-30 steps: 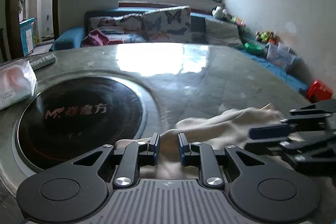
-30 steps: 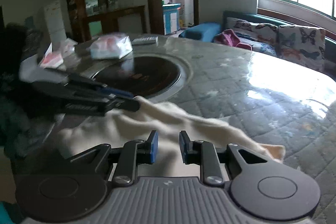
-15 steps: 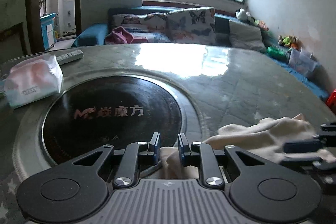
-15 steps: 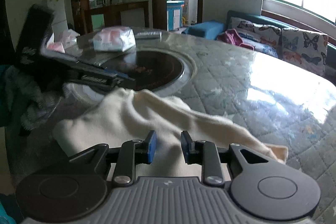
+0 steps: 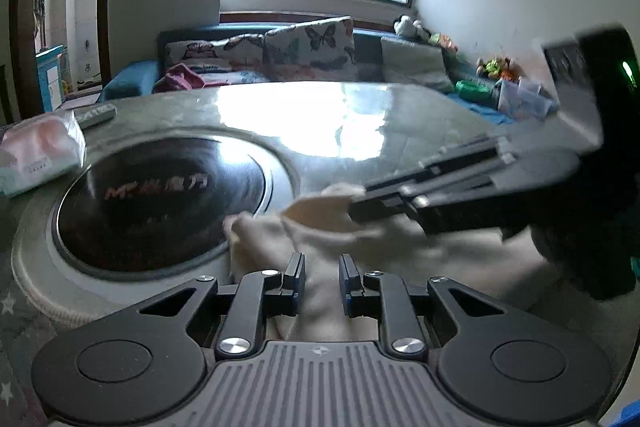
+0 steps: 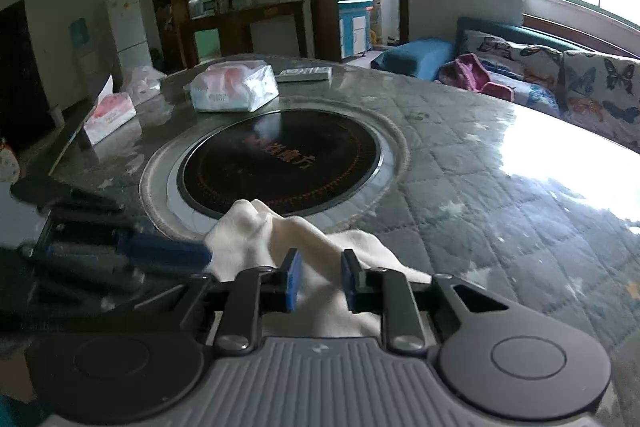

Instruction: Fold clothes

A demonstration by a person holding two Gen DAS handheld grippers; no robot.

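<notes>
Cream cloth (image 6: 256, 235) bunches on the surface (image 6: 500, 195). The left tool (image 5: 322, 277) and right tool (image 6: 318, 277) each pinch it. Best pull both tools evenly, keeping the fold flat.

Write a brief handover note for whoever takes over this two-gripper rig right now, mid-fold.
Left gripper: closed on the near edge of the cream fabric garment, as far as shows.
Right gripper: jaws just closing, cloth pinched between them, one flap lifted.
Garment: bunched on the grey quilted table, beside the round black glass hob.
Done: both ends gripped.
Left: complete the fold, smooth, release.
</notes>
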